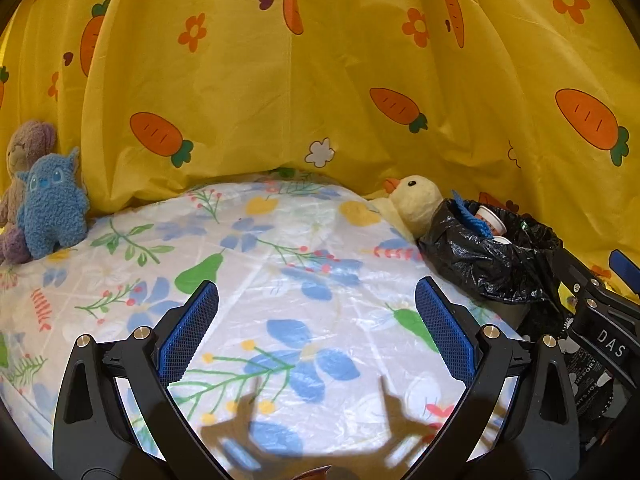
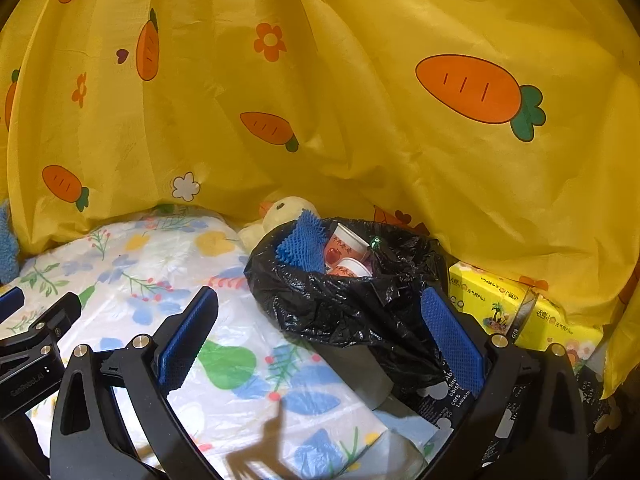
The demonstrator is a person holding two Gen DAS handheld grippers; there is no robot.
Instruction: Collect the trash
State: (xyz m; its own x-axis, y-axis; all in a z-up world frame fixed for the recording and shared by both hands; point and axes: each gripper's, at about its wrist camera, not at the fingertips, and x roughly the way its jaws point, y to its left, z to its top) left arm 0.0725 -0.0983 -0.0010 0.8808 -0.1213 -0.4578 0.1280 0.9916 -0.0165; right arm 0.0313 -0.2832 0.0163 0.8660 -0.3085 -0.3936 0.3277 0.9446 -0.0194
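Note:
A bin lined with a black trash bag (image 2: 348,300) stands at the right of the table; it also shows in the left wrist view (image 1: 492,256). Inside it lie paper cups (image 2: 346,246) and a blue spiky item (image 2: 300,244). My left gripper (image 1: 316,328) is open and empty over the floral tablecloth (image 1: 280,264), left of the bin. My right gripper (image 2: 320,336) is open and empty, just in front of the bin, its right finger beside the bag. The right gripper's body shows at the right edge of the left wrist view.
A yellow duck plush (image 1: 416,200) leans behind the bin. A blue plush (image 1: 52,208) and a purple plush (image 1: 24,152) sit at the far left. Yellow tissue packs (image 2: 520,308) lie right of the bin. A yellow carrot-print curtain (image 1: 320,60) hangs behind.

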